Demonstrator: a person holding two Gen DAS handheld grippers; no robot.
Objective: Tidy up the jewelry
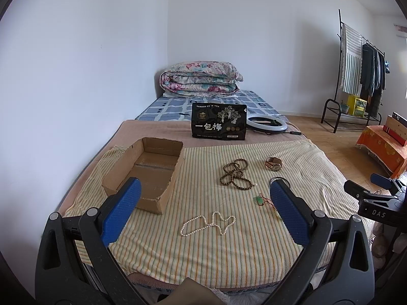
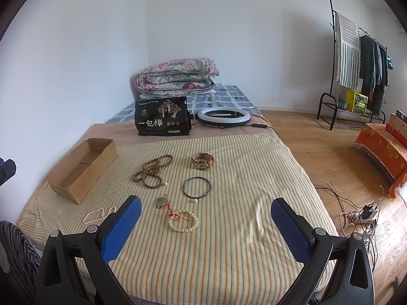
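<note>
Jewelry lies spread on a striped towel (image 1: 229, 249) on the bed. A white pearl necklace (image 1: 207, 225) sits nearest, between the fingers of my open left gripper (image 1: 203, 193), which hovers above it. Brown wooden beads (image 1: 235, 172), a leather-strap watch (image 1: 274, 164) and a green pendant on red cord (image 1: 260, 200) lie beyond. An empty cardboard box (image 1: 145, 172) stands at the left. My right gripper (image 2: 204, 211) is open and empty above a cream bead bracelet (image 2: 183, 221), with a dark bangle (image 2: 197, 187), the watch (image 2: 202, 161) and wooden beads (image 2: 152, 171) ahead of it.
A black snack bag (image 1: 218, 121) and a ring light (image 1: 267, 124) stand behind the towel; a folded floral quilt (image 1: 201, 78) lies at the bed's far end. Right of the bed are wooden floor, cables with a power strip (image 2: 363, 216), a clothes rack (image 2: 356, 63) and an orange-covered bench (image 2: 381, 147).
</note>
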